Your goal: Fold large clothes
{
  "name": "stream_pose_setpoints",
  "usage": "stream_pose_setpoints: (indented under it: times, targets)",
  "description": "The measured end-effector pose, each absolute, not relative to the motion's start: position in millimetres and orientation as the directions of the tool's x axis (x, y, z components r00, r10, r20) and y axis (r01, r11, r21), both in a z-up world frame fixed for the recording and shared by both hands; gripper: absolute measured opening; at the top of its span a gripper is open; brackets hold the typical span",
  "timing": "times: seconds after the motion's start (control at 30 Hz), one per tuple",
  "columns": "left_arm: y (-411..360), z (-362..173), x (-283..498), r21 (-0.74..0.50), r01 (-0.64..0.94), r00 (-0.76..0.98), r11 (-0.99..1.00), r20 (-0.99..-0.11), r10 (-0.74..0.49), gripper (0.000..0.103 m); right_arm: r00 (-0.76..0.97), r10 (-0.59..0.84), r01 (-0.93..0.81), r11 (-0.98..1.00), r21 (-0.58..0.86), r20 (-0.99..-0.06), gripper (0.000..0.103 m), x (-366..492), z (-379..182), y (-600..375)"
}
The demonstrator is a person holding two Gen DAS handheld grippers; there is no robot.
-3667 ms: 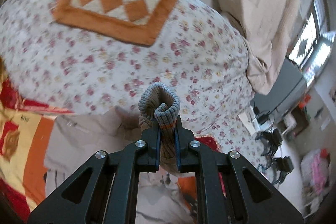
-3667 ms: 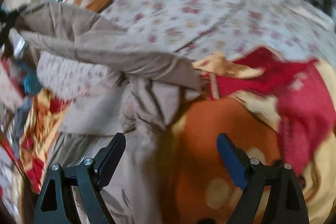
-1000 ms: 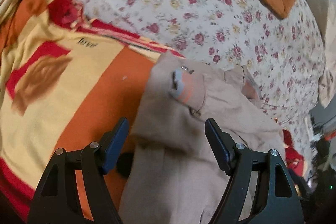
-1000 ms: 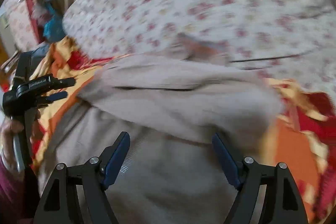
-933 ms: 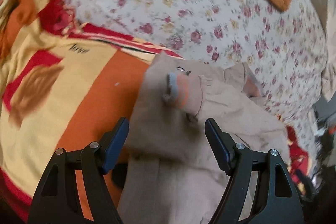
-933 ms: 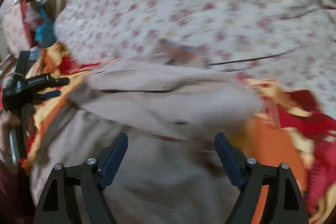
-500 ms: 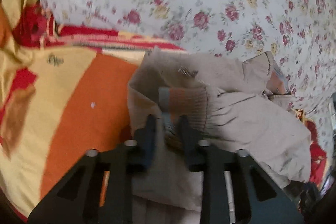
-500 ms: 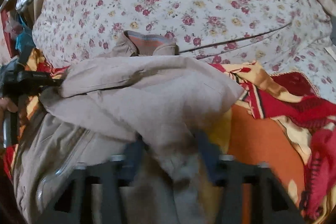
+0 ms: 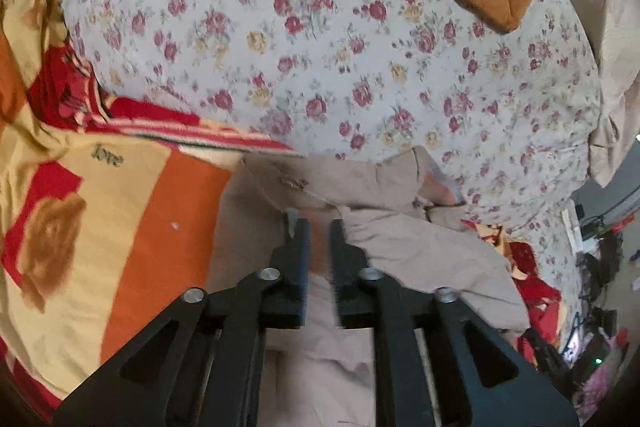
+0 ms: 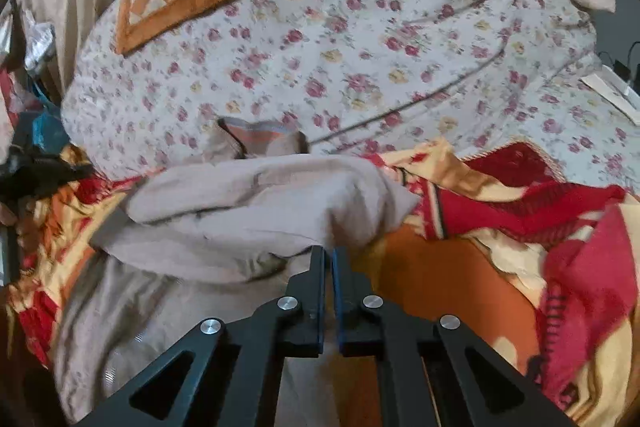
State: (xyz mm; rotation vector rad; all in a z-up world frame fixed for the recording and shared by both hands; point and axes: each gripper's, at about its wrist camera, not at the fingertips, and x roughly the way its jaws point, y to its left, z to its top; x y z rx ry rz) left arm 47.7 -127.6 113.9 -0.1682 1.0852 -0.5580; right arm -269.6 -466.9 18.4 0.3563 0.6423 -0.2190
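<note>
Both claws, left (image 9: 318, 227) and right (image 10: 328, 253), seemingly clamped on beige jacket (image 10: 256, 203).

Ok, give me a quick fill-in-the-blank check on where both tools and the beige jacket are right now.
1. The left tool is shut on the jacket's ribbed ____.
2. The right tool is shut on the ____ fabric jacket.
3. The jacket lies on an orange, yellow and ____ blanket.
4. Behind it lies a ____-patterned white quilt.

Missing words: cuff; beige; red; floral
</note>
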Motion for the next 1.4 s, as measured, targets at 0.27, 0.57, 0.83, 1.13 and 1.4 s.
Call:
stream_pose_setpoints:
  times: [0.27,0.57,0.83,1.13,1.4]
  targets:
    - [-144,53,51,-0.355,0.252,0.287,0.900,-0.861,-0.420,0.063,0.796,-0.043,0.274,0.915,0.295,-0.604,0.010,-279,15,-465]
    - [-173,30,62,-0.393,0.247,0.242,0.886,-0.860,-0.449,0.013,0.770,-0.177,0.250,0.968,0.033,-0.613,0.064,-237,4,-426]
    - [-140,110,50,-0.545,0.232,0.270,0.805,-0.759,-0.592,0.011,0.807,0.002,0.236,0.916,0.326,-0.590,0.006,-222,18,-465]
    - [-94,102,41,-0.475,0.066,0.332,0.878,-0.819,-0.468,0.014,0.765,0.122,0.150,0.921,0.359,-0.632,0.007,-257,12,-466]
    - [-94,96,29,-0.481,0.118,0.341,0.869,-0.802,-0.490,0.040,0.766,0.102,0.222,0.884,0.411,-0.634,0.047,-289,19,-485]
